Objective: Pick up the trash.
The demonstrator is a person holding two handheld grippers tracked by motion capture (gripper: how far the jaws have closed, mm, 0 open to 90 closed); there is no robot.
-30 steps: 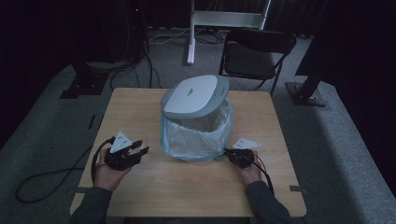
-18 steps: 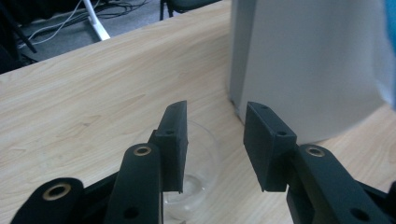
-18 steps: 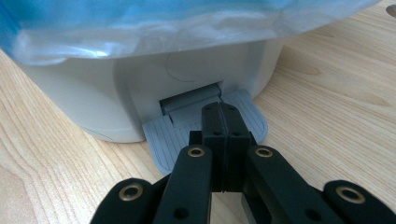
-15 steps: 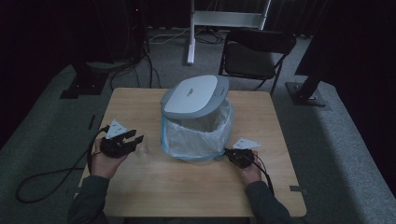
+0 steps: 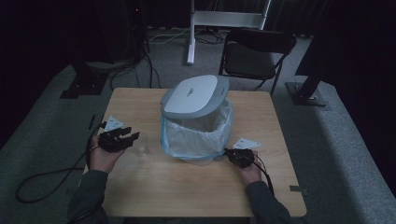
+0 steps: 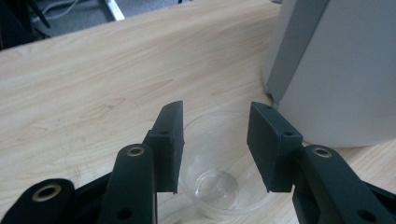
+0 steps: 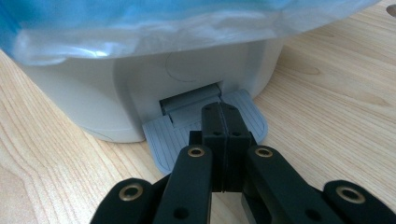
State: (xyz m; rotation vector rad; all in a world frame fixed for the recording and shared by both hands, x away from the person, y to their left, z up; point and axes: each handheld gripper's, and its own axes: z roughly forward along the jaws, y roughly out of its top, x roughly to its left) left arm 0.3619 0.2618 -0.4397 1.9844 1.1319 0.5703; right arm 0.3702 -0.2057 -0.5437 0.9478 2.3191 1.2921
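1. Your right gripper point(image 7: 223, 140) has its jaws clenched flat together with nothing between them, and their tips rest on the grey foot pedal point(image 7: 187, 135) at the base of the pedal bin point(image 5: 196, 135). The lid point(image 5: 194, 95) stands tilted up over the blue-white liner point(image 5: 194, 133). If you ease off or slide sideways on the ribbed pedal, the lid will likely drop.

2. Your left gripper point(image 6: 215, 144) is released: its jaws have just been opening, and the clear plastic cup point(image 6: 219, 172) stands upright on the table point(image 5: 140, 196) between them with a gap on each side (neither pad presses it). In the high view the cup point(image 5: 141, 145) sits just beside the left gripper point(image 5: 122, 138), left of the bin and near it but apart.

3. The cup looks thin and light. Close too hard and it may buckle or squirt out; close off-centre and one jaw could tip it over towards the bin wall.

4. Lifting the cup over the rim calls for clearance under the raised lid; brush the liner or the lid and the cup could fall outside the bin.

5. The bin itself is light, so too much forward push on the pedal might shove it across the table rather than hold it open.
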